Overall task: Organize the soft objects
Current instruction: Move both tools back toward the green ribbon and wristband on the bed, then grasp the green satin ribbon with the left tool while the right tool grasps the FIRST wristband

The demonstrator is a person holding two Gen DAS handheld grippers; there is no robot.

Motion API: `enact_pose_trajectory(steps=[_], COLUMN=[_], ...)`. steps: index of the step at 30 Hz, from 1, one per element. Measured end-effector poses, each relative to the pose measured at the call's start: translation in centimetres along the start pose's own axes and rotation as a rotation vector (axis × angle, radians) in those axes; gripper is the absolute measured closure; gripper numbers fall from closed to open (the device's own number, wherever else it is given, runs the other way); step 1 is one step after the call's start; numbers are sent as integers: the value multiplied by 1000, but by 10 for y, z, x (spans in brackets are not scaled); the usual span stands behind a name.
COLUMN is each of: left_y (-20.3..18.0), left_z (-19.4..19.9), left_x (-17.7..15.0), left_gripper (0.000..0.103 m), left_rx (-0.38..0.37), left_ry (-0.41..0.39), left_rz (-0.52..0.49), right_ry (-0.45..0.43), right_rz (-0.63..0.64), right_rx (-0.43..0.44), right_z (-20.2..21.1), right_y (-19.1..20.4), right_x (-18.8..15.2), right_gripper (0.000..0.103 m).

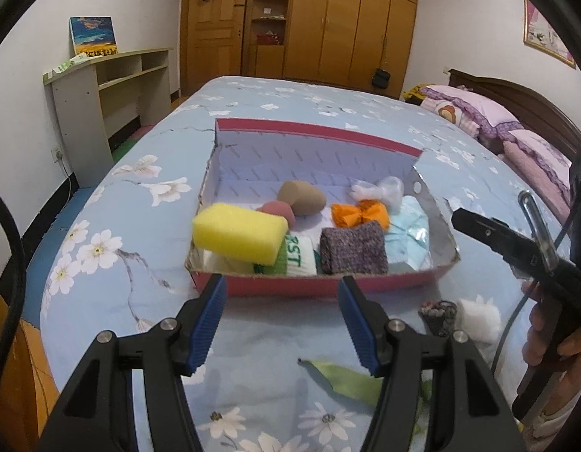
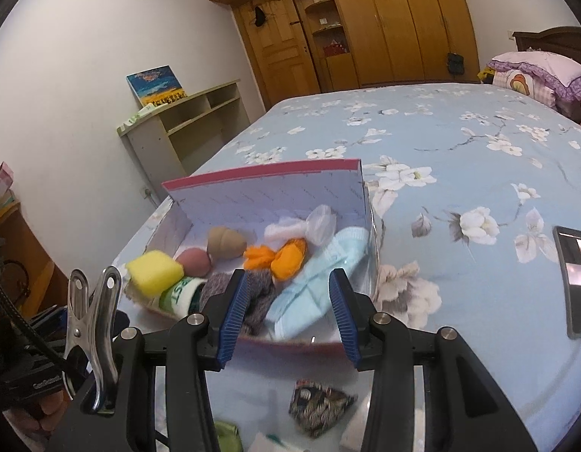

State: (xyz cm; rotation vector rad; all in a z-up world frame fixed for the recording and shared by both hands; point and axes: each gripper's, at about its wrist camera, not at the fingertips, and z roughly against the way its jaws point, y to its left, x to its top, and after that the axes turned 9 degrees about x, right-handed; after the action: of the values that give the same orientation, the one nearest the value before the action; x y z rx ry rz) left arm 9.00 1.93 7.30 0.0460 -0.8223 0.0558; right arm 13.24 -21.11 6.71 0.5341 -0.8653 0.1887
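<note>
Blue floral bedding covers the bed (image 1: pixel 113 301), and on it sits a shallow red cardboard box (image 1: pixel 275 288) with a pale lining. From the left wrist view, the left gripper (image 1: pixel 281 326) hangs just short of the box's near wall with its blue-padded jaws spread wide and nothing between them. Inside the box a yellow sponge (image 1: pixel 239 233) leans on the near left corner, beside a white sock with green lettering (image 1: pixel 299 256), a grey-purple knitted piece (image 1: pixel 354 250) and a pale blue sock (image 1: pixel 409 237). Farther back lie a tan sponge (image 1: pixel 301 197), a pink sponge (image 1: pixel 277 213), an orange bow (image 1: pixel 360 216) and a white bow (image 1: pixel 378 190). On the bedding outside, near the right, rest a dark patterned cloth (image 1: pixel 439 316), a white fluffy ball (image 1: pixel 478 316) and a green ribbon (image 1: pixel 346 378). A hand (image 1: pixel 554 342) holds the other tool at the right edge.

From the right wrist view, the right gripper (image 2: pixel 288 320) hovers over the box's near edge, jaws partly apart and empty, with the blue sock seen beyond the gap. The patterned cloth lies on the bedding below it. A phone (image 2: pixel 576 282) lies well apart to the right.
</note>
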Motion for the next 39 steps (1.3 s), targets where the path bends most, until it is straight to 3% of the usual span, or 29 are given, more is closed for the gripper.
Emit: enact_pose_trajectory(steps=[13,29,39], left_y=[-12,-56,-82], left_z=[7,0,-14], left_x=[-33,-68,-87], left_gripper=[39,39,39], left_rx=[-73,-166,-147], left_ry=[71,198,265], left_rz=[-19,-131,-203], right_ry=[56,117,133], right_rz=[-8,-35,-47], right_rx=[3,-20,-26], right_z=[33,53,54], right_y=[8,-4,-11], right_x=[-44,-86,-97], right_gripper=[58,58,58])
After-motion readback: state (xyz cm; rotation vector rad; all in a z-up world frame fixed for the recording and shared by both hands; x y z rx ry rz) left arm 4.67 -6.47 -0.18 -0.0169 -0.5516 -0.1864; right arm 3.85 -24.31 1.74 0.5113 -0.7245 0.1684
